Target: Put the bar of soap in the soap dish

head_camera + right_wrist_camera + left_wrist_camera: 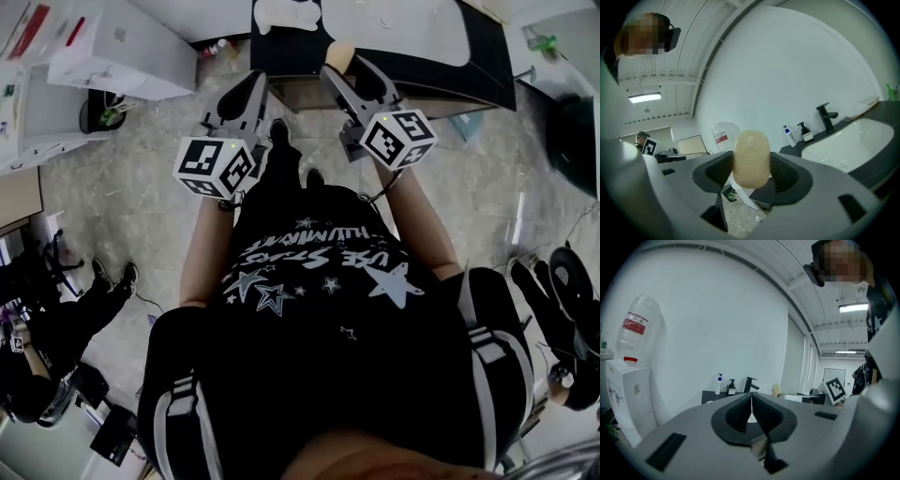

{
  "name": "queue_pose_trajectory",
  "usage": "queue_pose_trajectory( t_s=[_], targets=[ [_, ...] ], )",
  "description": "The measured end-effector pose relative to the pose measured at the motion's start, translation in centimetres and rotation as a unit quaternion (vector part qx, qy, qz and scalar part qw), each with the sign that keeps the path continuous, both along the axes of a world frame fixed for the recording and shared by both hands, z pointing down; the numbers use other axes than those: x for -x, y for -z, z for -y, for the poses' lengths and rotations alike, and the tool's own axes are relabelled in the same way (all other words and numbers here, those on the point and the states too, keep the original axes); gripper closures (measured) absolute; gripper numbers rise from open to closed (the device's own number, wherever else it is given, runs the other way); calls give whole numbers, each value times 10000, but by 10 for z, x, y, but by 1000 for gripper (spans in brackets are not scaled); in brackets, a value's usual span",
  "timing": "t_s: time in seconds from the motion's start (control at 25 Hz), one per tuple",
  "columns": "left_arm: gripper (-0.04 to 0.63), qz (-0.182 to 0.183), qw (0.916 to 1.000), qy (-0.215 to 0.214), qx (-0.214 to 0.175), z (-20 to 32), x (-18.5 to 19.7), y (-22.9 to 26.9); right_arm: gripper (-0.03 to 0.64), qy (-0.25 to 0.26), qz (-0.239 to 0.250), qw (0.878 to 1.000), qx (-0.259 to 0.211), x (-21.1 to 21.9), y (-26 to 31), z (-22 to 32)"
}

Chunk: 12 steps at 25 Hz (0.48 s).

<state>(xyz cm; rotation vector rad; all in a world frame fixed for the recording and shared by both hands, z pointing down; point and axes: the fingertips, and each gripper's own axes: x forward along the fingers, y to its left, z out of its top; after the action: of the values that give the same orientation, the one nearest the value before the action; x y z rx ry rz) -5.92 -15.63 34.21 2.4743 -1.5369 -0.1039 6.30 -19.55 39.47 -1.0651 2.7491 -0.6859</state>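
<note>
A pale cream oval bar of soap [751,159] stands upright between the ribbed pads of my right gripper [751,165], which is shut on it. In the head view the soap [339,53] shows at the tip of the right gripper [340,67], close to the front edge of a black counter [487,75]. My left gripper [260,79] is held beside it, jaws together with nothing between them [751,401]. A white object [288,13], perhaps the soap dish, lies on the counter's left end.
A white sink basin [855,138] with a black faucet [826,117] and two pump bottles [790,136] is set in the counter. A white water dispenser [626,394] stands left of it. Another person [47,319] is at the lower left on the stone floor.
</note>
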Motion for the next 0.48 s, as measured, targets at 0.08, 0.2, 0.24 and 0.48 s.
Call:
queue_pose_trajectory(
  t_s=[0.08,0.2,0.24,0.48],
  targets=[
    [583,-22,10000,-64,-36,14,3,0,364,-33,-41,10000,-29,4,0,11],
    [583,-56,9997,-219,-59,41,7,-1,364,-126,-119,9998,-74,10,1,34],
    [583,-58,9996,-272,-62,50,8,-1,364,-154,-140,9997,-86,12,2,42],
    [583,-61,9989,-456,-85,108,25,-3,364,-166,-349,9991,-197,35,3,92]
  ],
)
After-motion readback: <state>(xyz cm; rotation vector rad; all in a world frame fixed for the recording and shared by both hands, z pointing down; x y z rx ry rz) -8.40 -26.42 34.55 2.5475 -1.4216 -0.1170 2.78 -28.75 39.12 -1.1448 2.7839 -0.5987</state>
